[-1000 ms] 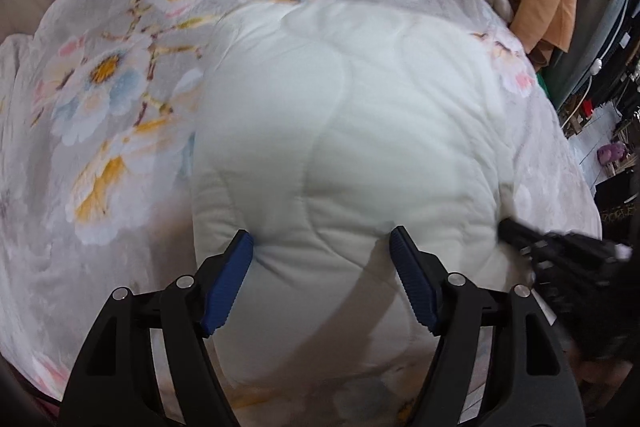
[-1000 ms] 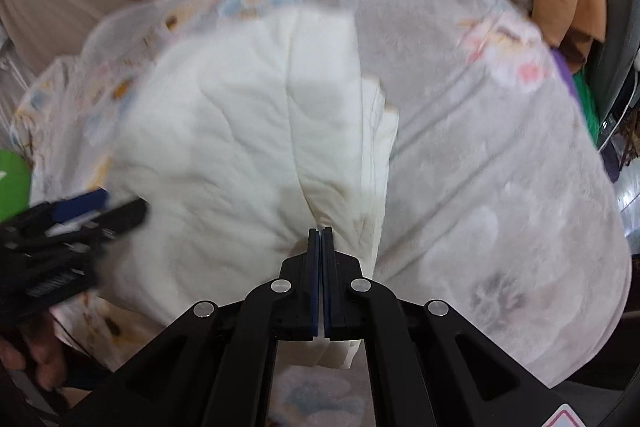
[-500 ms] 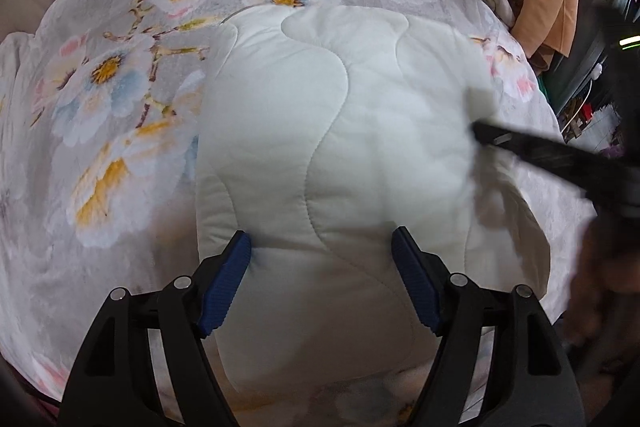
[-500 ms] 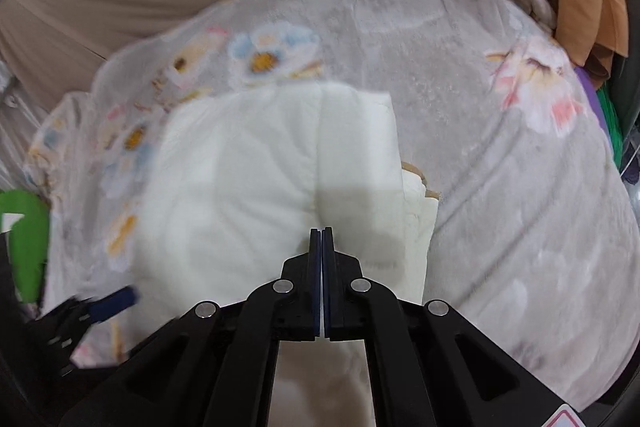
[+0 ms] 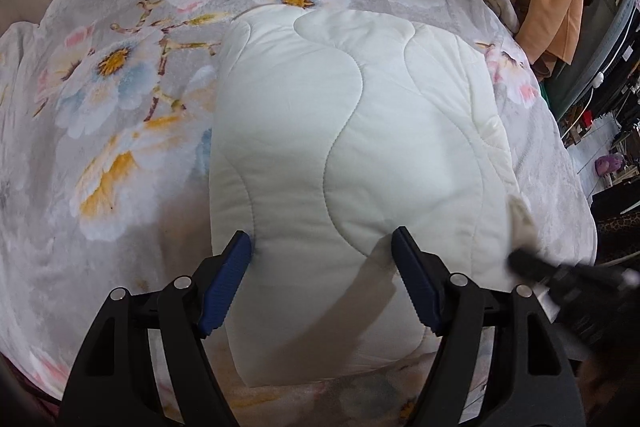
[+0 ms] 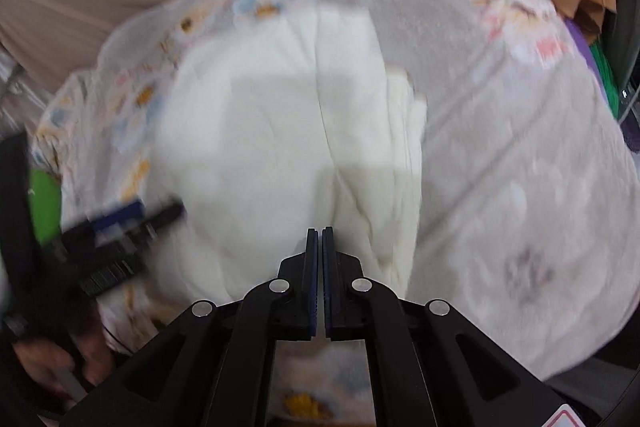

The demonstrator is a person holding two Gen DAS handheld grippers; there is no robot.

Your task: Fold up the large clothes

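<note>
Motion blur smears the right-wrist view. The folded white quilt (image 5: 352, 163) lies on a floral blanket (image 5: 100, 131). Left gripper (image 5: 322, 247) points steeply down, jaws open above its near edge; right gripper (image 6: 320, 239), jaws closed, empty.

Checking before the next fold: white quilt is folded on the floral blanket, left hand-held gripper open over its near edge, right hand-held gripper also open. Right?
Not quite. The right hand-held gripper is shut, its pads together with nothing between them, as the right wrist view shows. The rest holds: the quilt lies folded on the blanket, left hand-held gripper open over its near edge.
</note>
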